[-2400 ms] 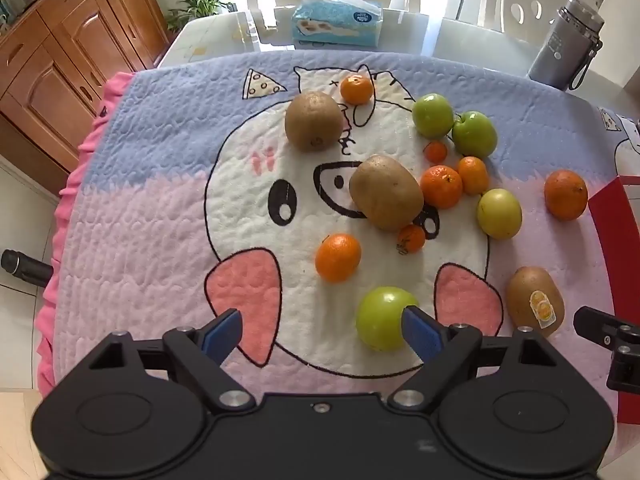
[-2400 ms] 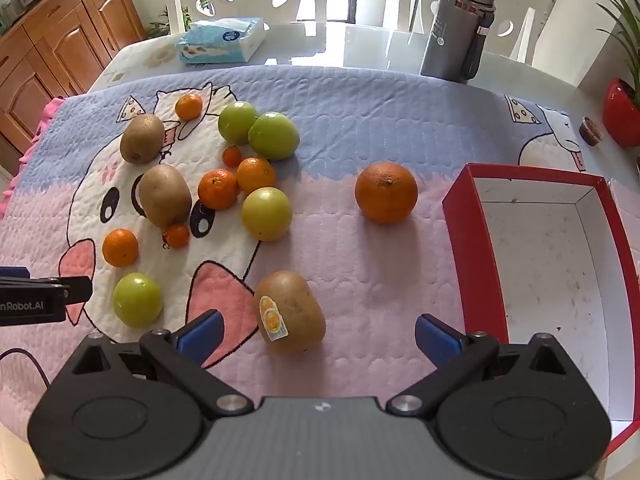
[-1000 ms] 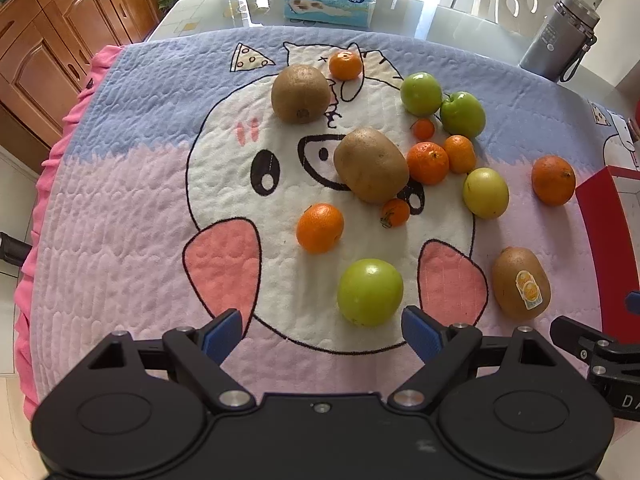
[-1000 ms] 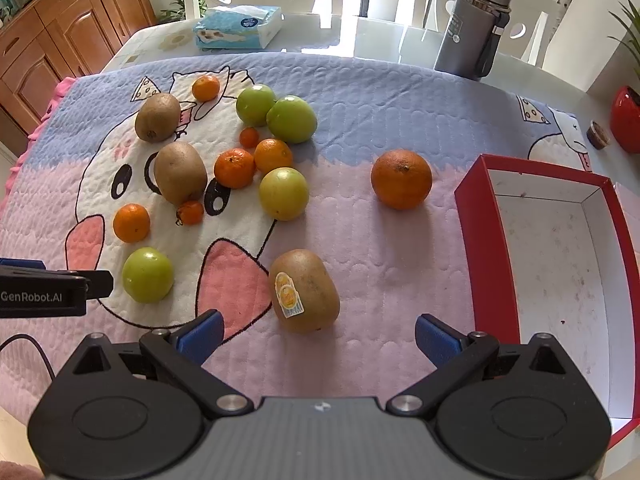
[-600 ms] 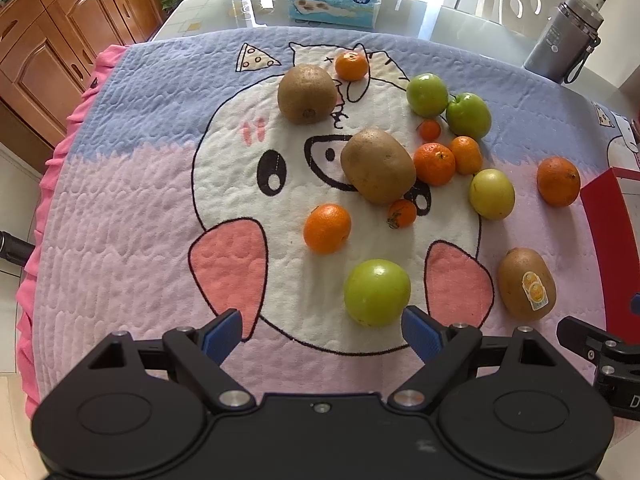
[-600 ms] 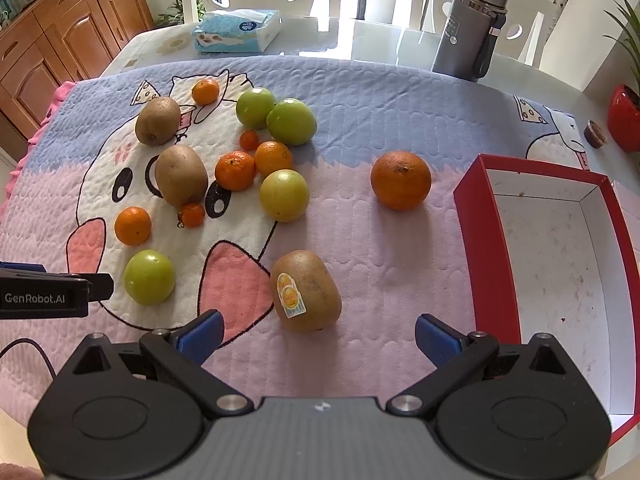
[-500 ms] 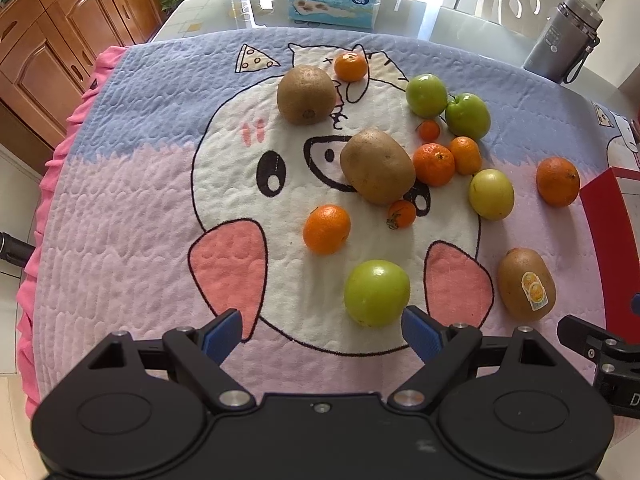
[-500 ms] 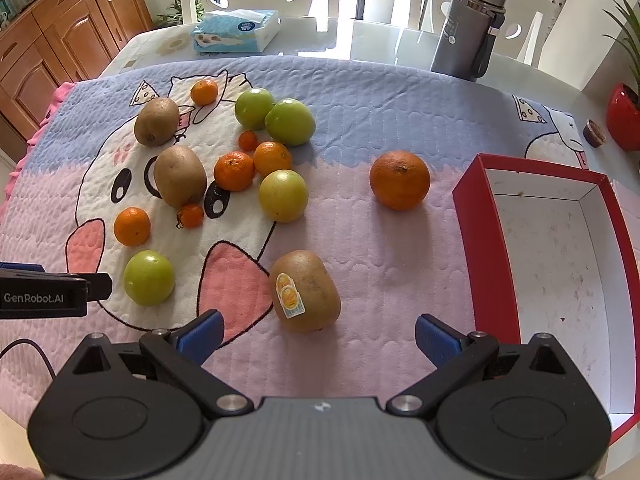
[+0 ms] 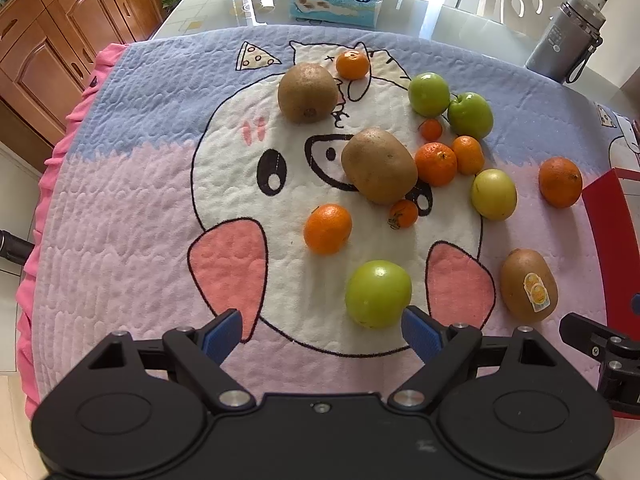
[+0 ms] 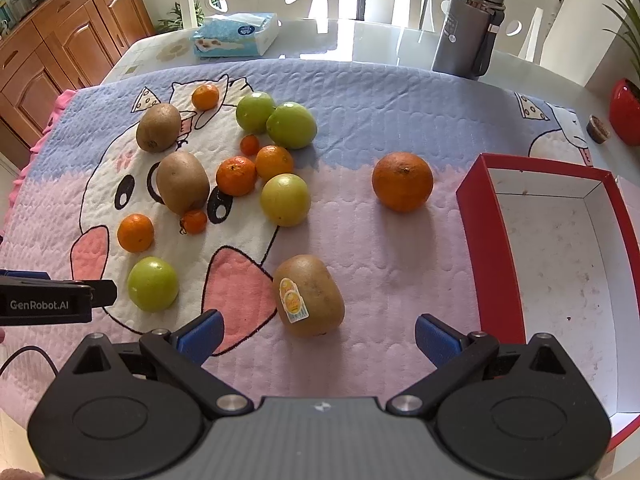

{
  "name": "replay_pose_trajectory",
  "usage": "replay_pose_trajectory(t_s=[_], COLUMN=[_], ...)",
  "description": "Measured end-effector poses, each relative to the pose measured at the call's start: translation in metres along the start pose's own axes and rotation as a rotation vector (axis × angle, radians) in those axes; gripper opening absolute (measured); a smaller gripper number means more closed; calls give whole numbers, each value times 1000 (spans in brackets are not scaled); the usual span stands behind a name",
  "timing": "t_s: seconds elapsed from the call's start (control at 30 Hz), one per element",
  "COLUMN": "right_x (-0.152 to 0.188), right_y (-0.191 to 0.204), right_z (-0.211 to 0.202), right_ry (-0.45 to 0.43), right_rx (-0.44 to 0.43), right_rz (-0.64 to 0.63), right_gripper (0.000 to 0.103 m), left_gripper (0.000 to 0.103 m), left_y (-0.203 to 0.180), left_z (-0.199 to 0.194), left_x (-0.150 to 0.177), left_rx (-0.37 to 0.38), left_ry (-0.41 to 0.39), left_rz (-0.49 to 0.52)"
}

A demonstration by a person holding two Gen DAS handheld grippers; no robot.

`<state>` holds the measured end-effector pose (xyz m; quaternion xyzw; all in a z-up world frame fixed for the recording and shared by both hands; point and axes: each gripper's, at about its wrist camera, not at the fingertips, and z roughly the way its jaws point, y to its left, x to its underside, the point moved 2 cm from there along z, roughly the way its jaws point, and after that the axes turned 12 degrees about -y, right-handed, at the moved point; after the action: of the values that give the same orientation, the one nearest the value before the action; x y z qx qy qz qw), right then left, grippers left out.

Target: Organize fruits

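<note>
Jaws of both grippers spread wide, red box [image 10: 492, 240] holding no fruit

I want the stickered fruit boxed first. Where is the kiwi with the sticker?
In the right wrist view the stickered kiwi lies on the quilt just ahead of the open right gripper, left of the red box and apart from the other fruit.

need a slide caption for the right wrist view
Open right claw poised over a stickered kiwi, empty red box alongside, fruit scattered across the cartoon quilt.
</note>
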<state>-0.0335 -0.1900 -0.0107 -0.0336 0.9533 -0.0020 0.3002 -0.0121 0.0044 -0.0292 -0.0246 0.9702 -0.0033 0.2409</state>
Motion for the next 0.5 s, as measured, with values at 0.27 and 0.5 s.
replay_pose_trajectory(t_s=[0.27,0.5], right_x=[0,-2], right_y=[-4,-5], right_z=[4,7], right_ry=[7,3], right_rx=[-1,-21], right_rz=[26,17], right_gripper=[103,103], left_gripper=[102,101], left_y=[-1,9], left_z=[7,14], left_x=[0,1], left_rx=[19,112], left_ry=[19,34], left_rz=[-4,-85])
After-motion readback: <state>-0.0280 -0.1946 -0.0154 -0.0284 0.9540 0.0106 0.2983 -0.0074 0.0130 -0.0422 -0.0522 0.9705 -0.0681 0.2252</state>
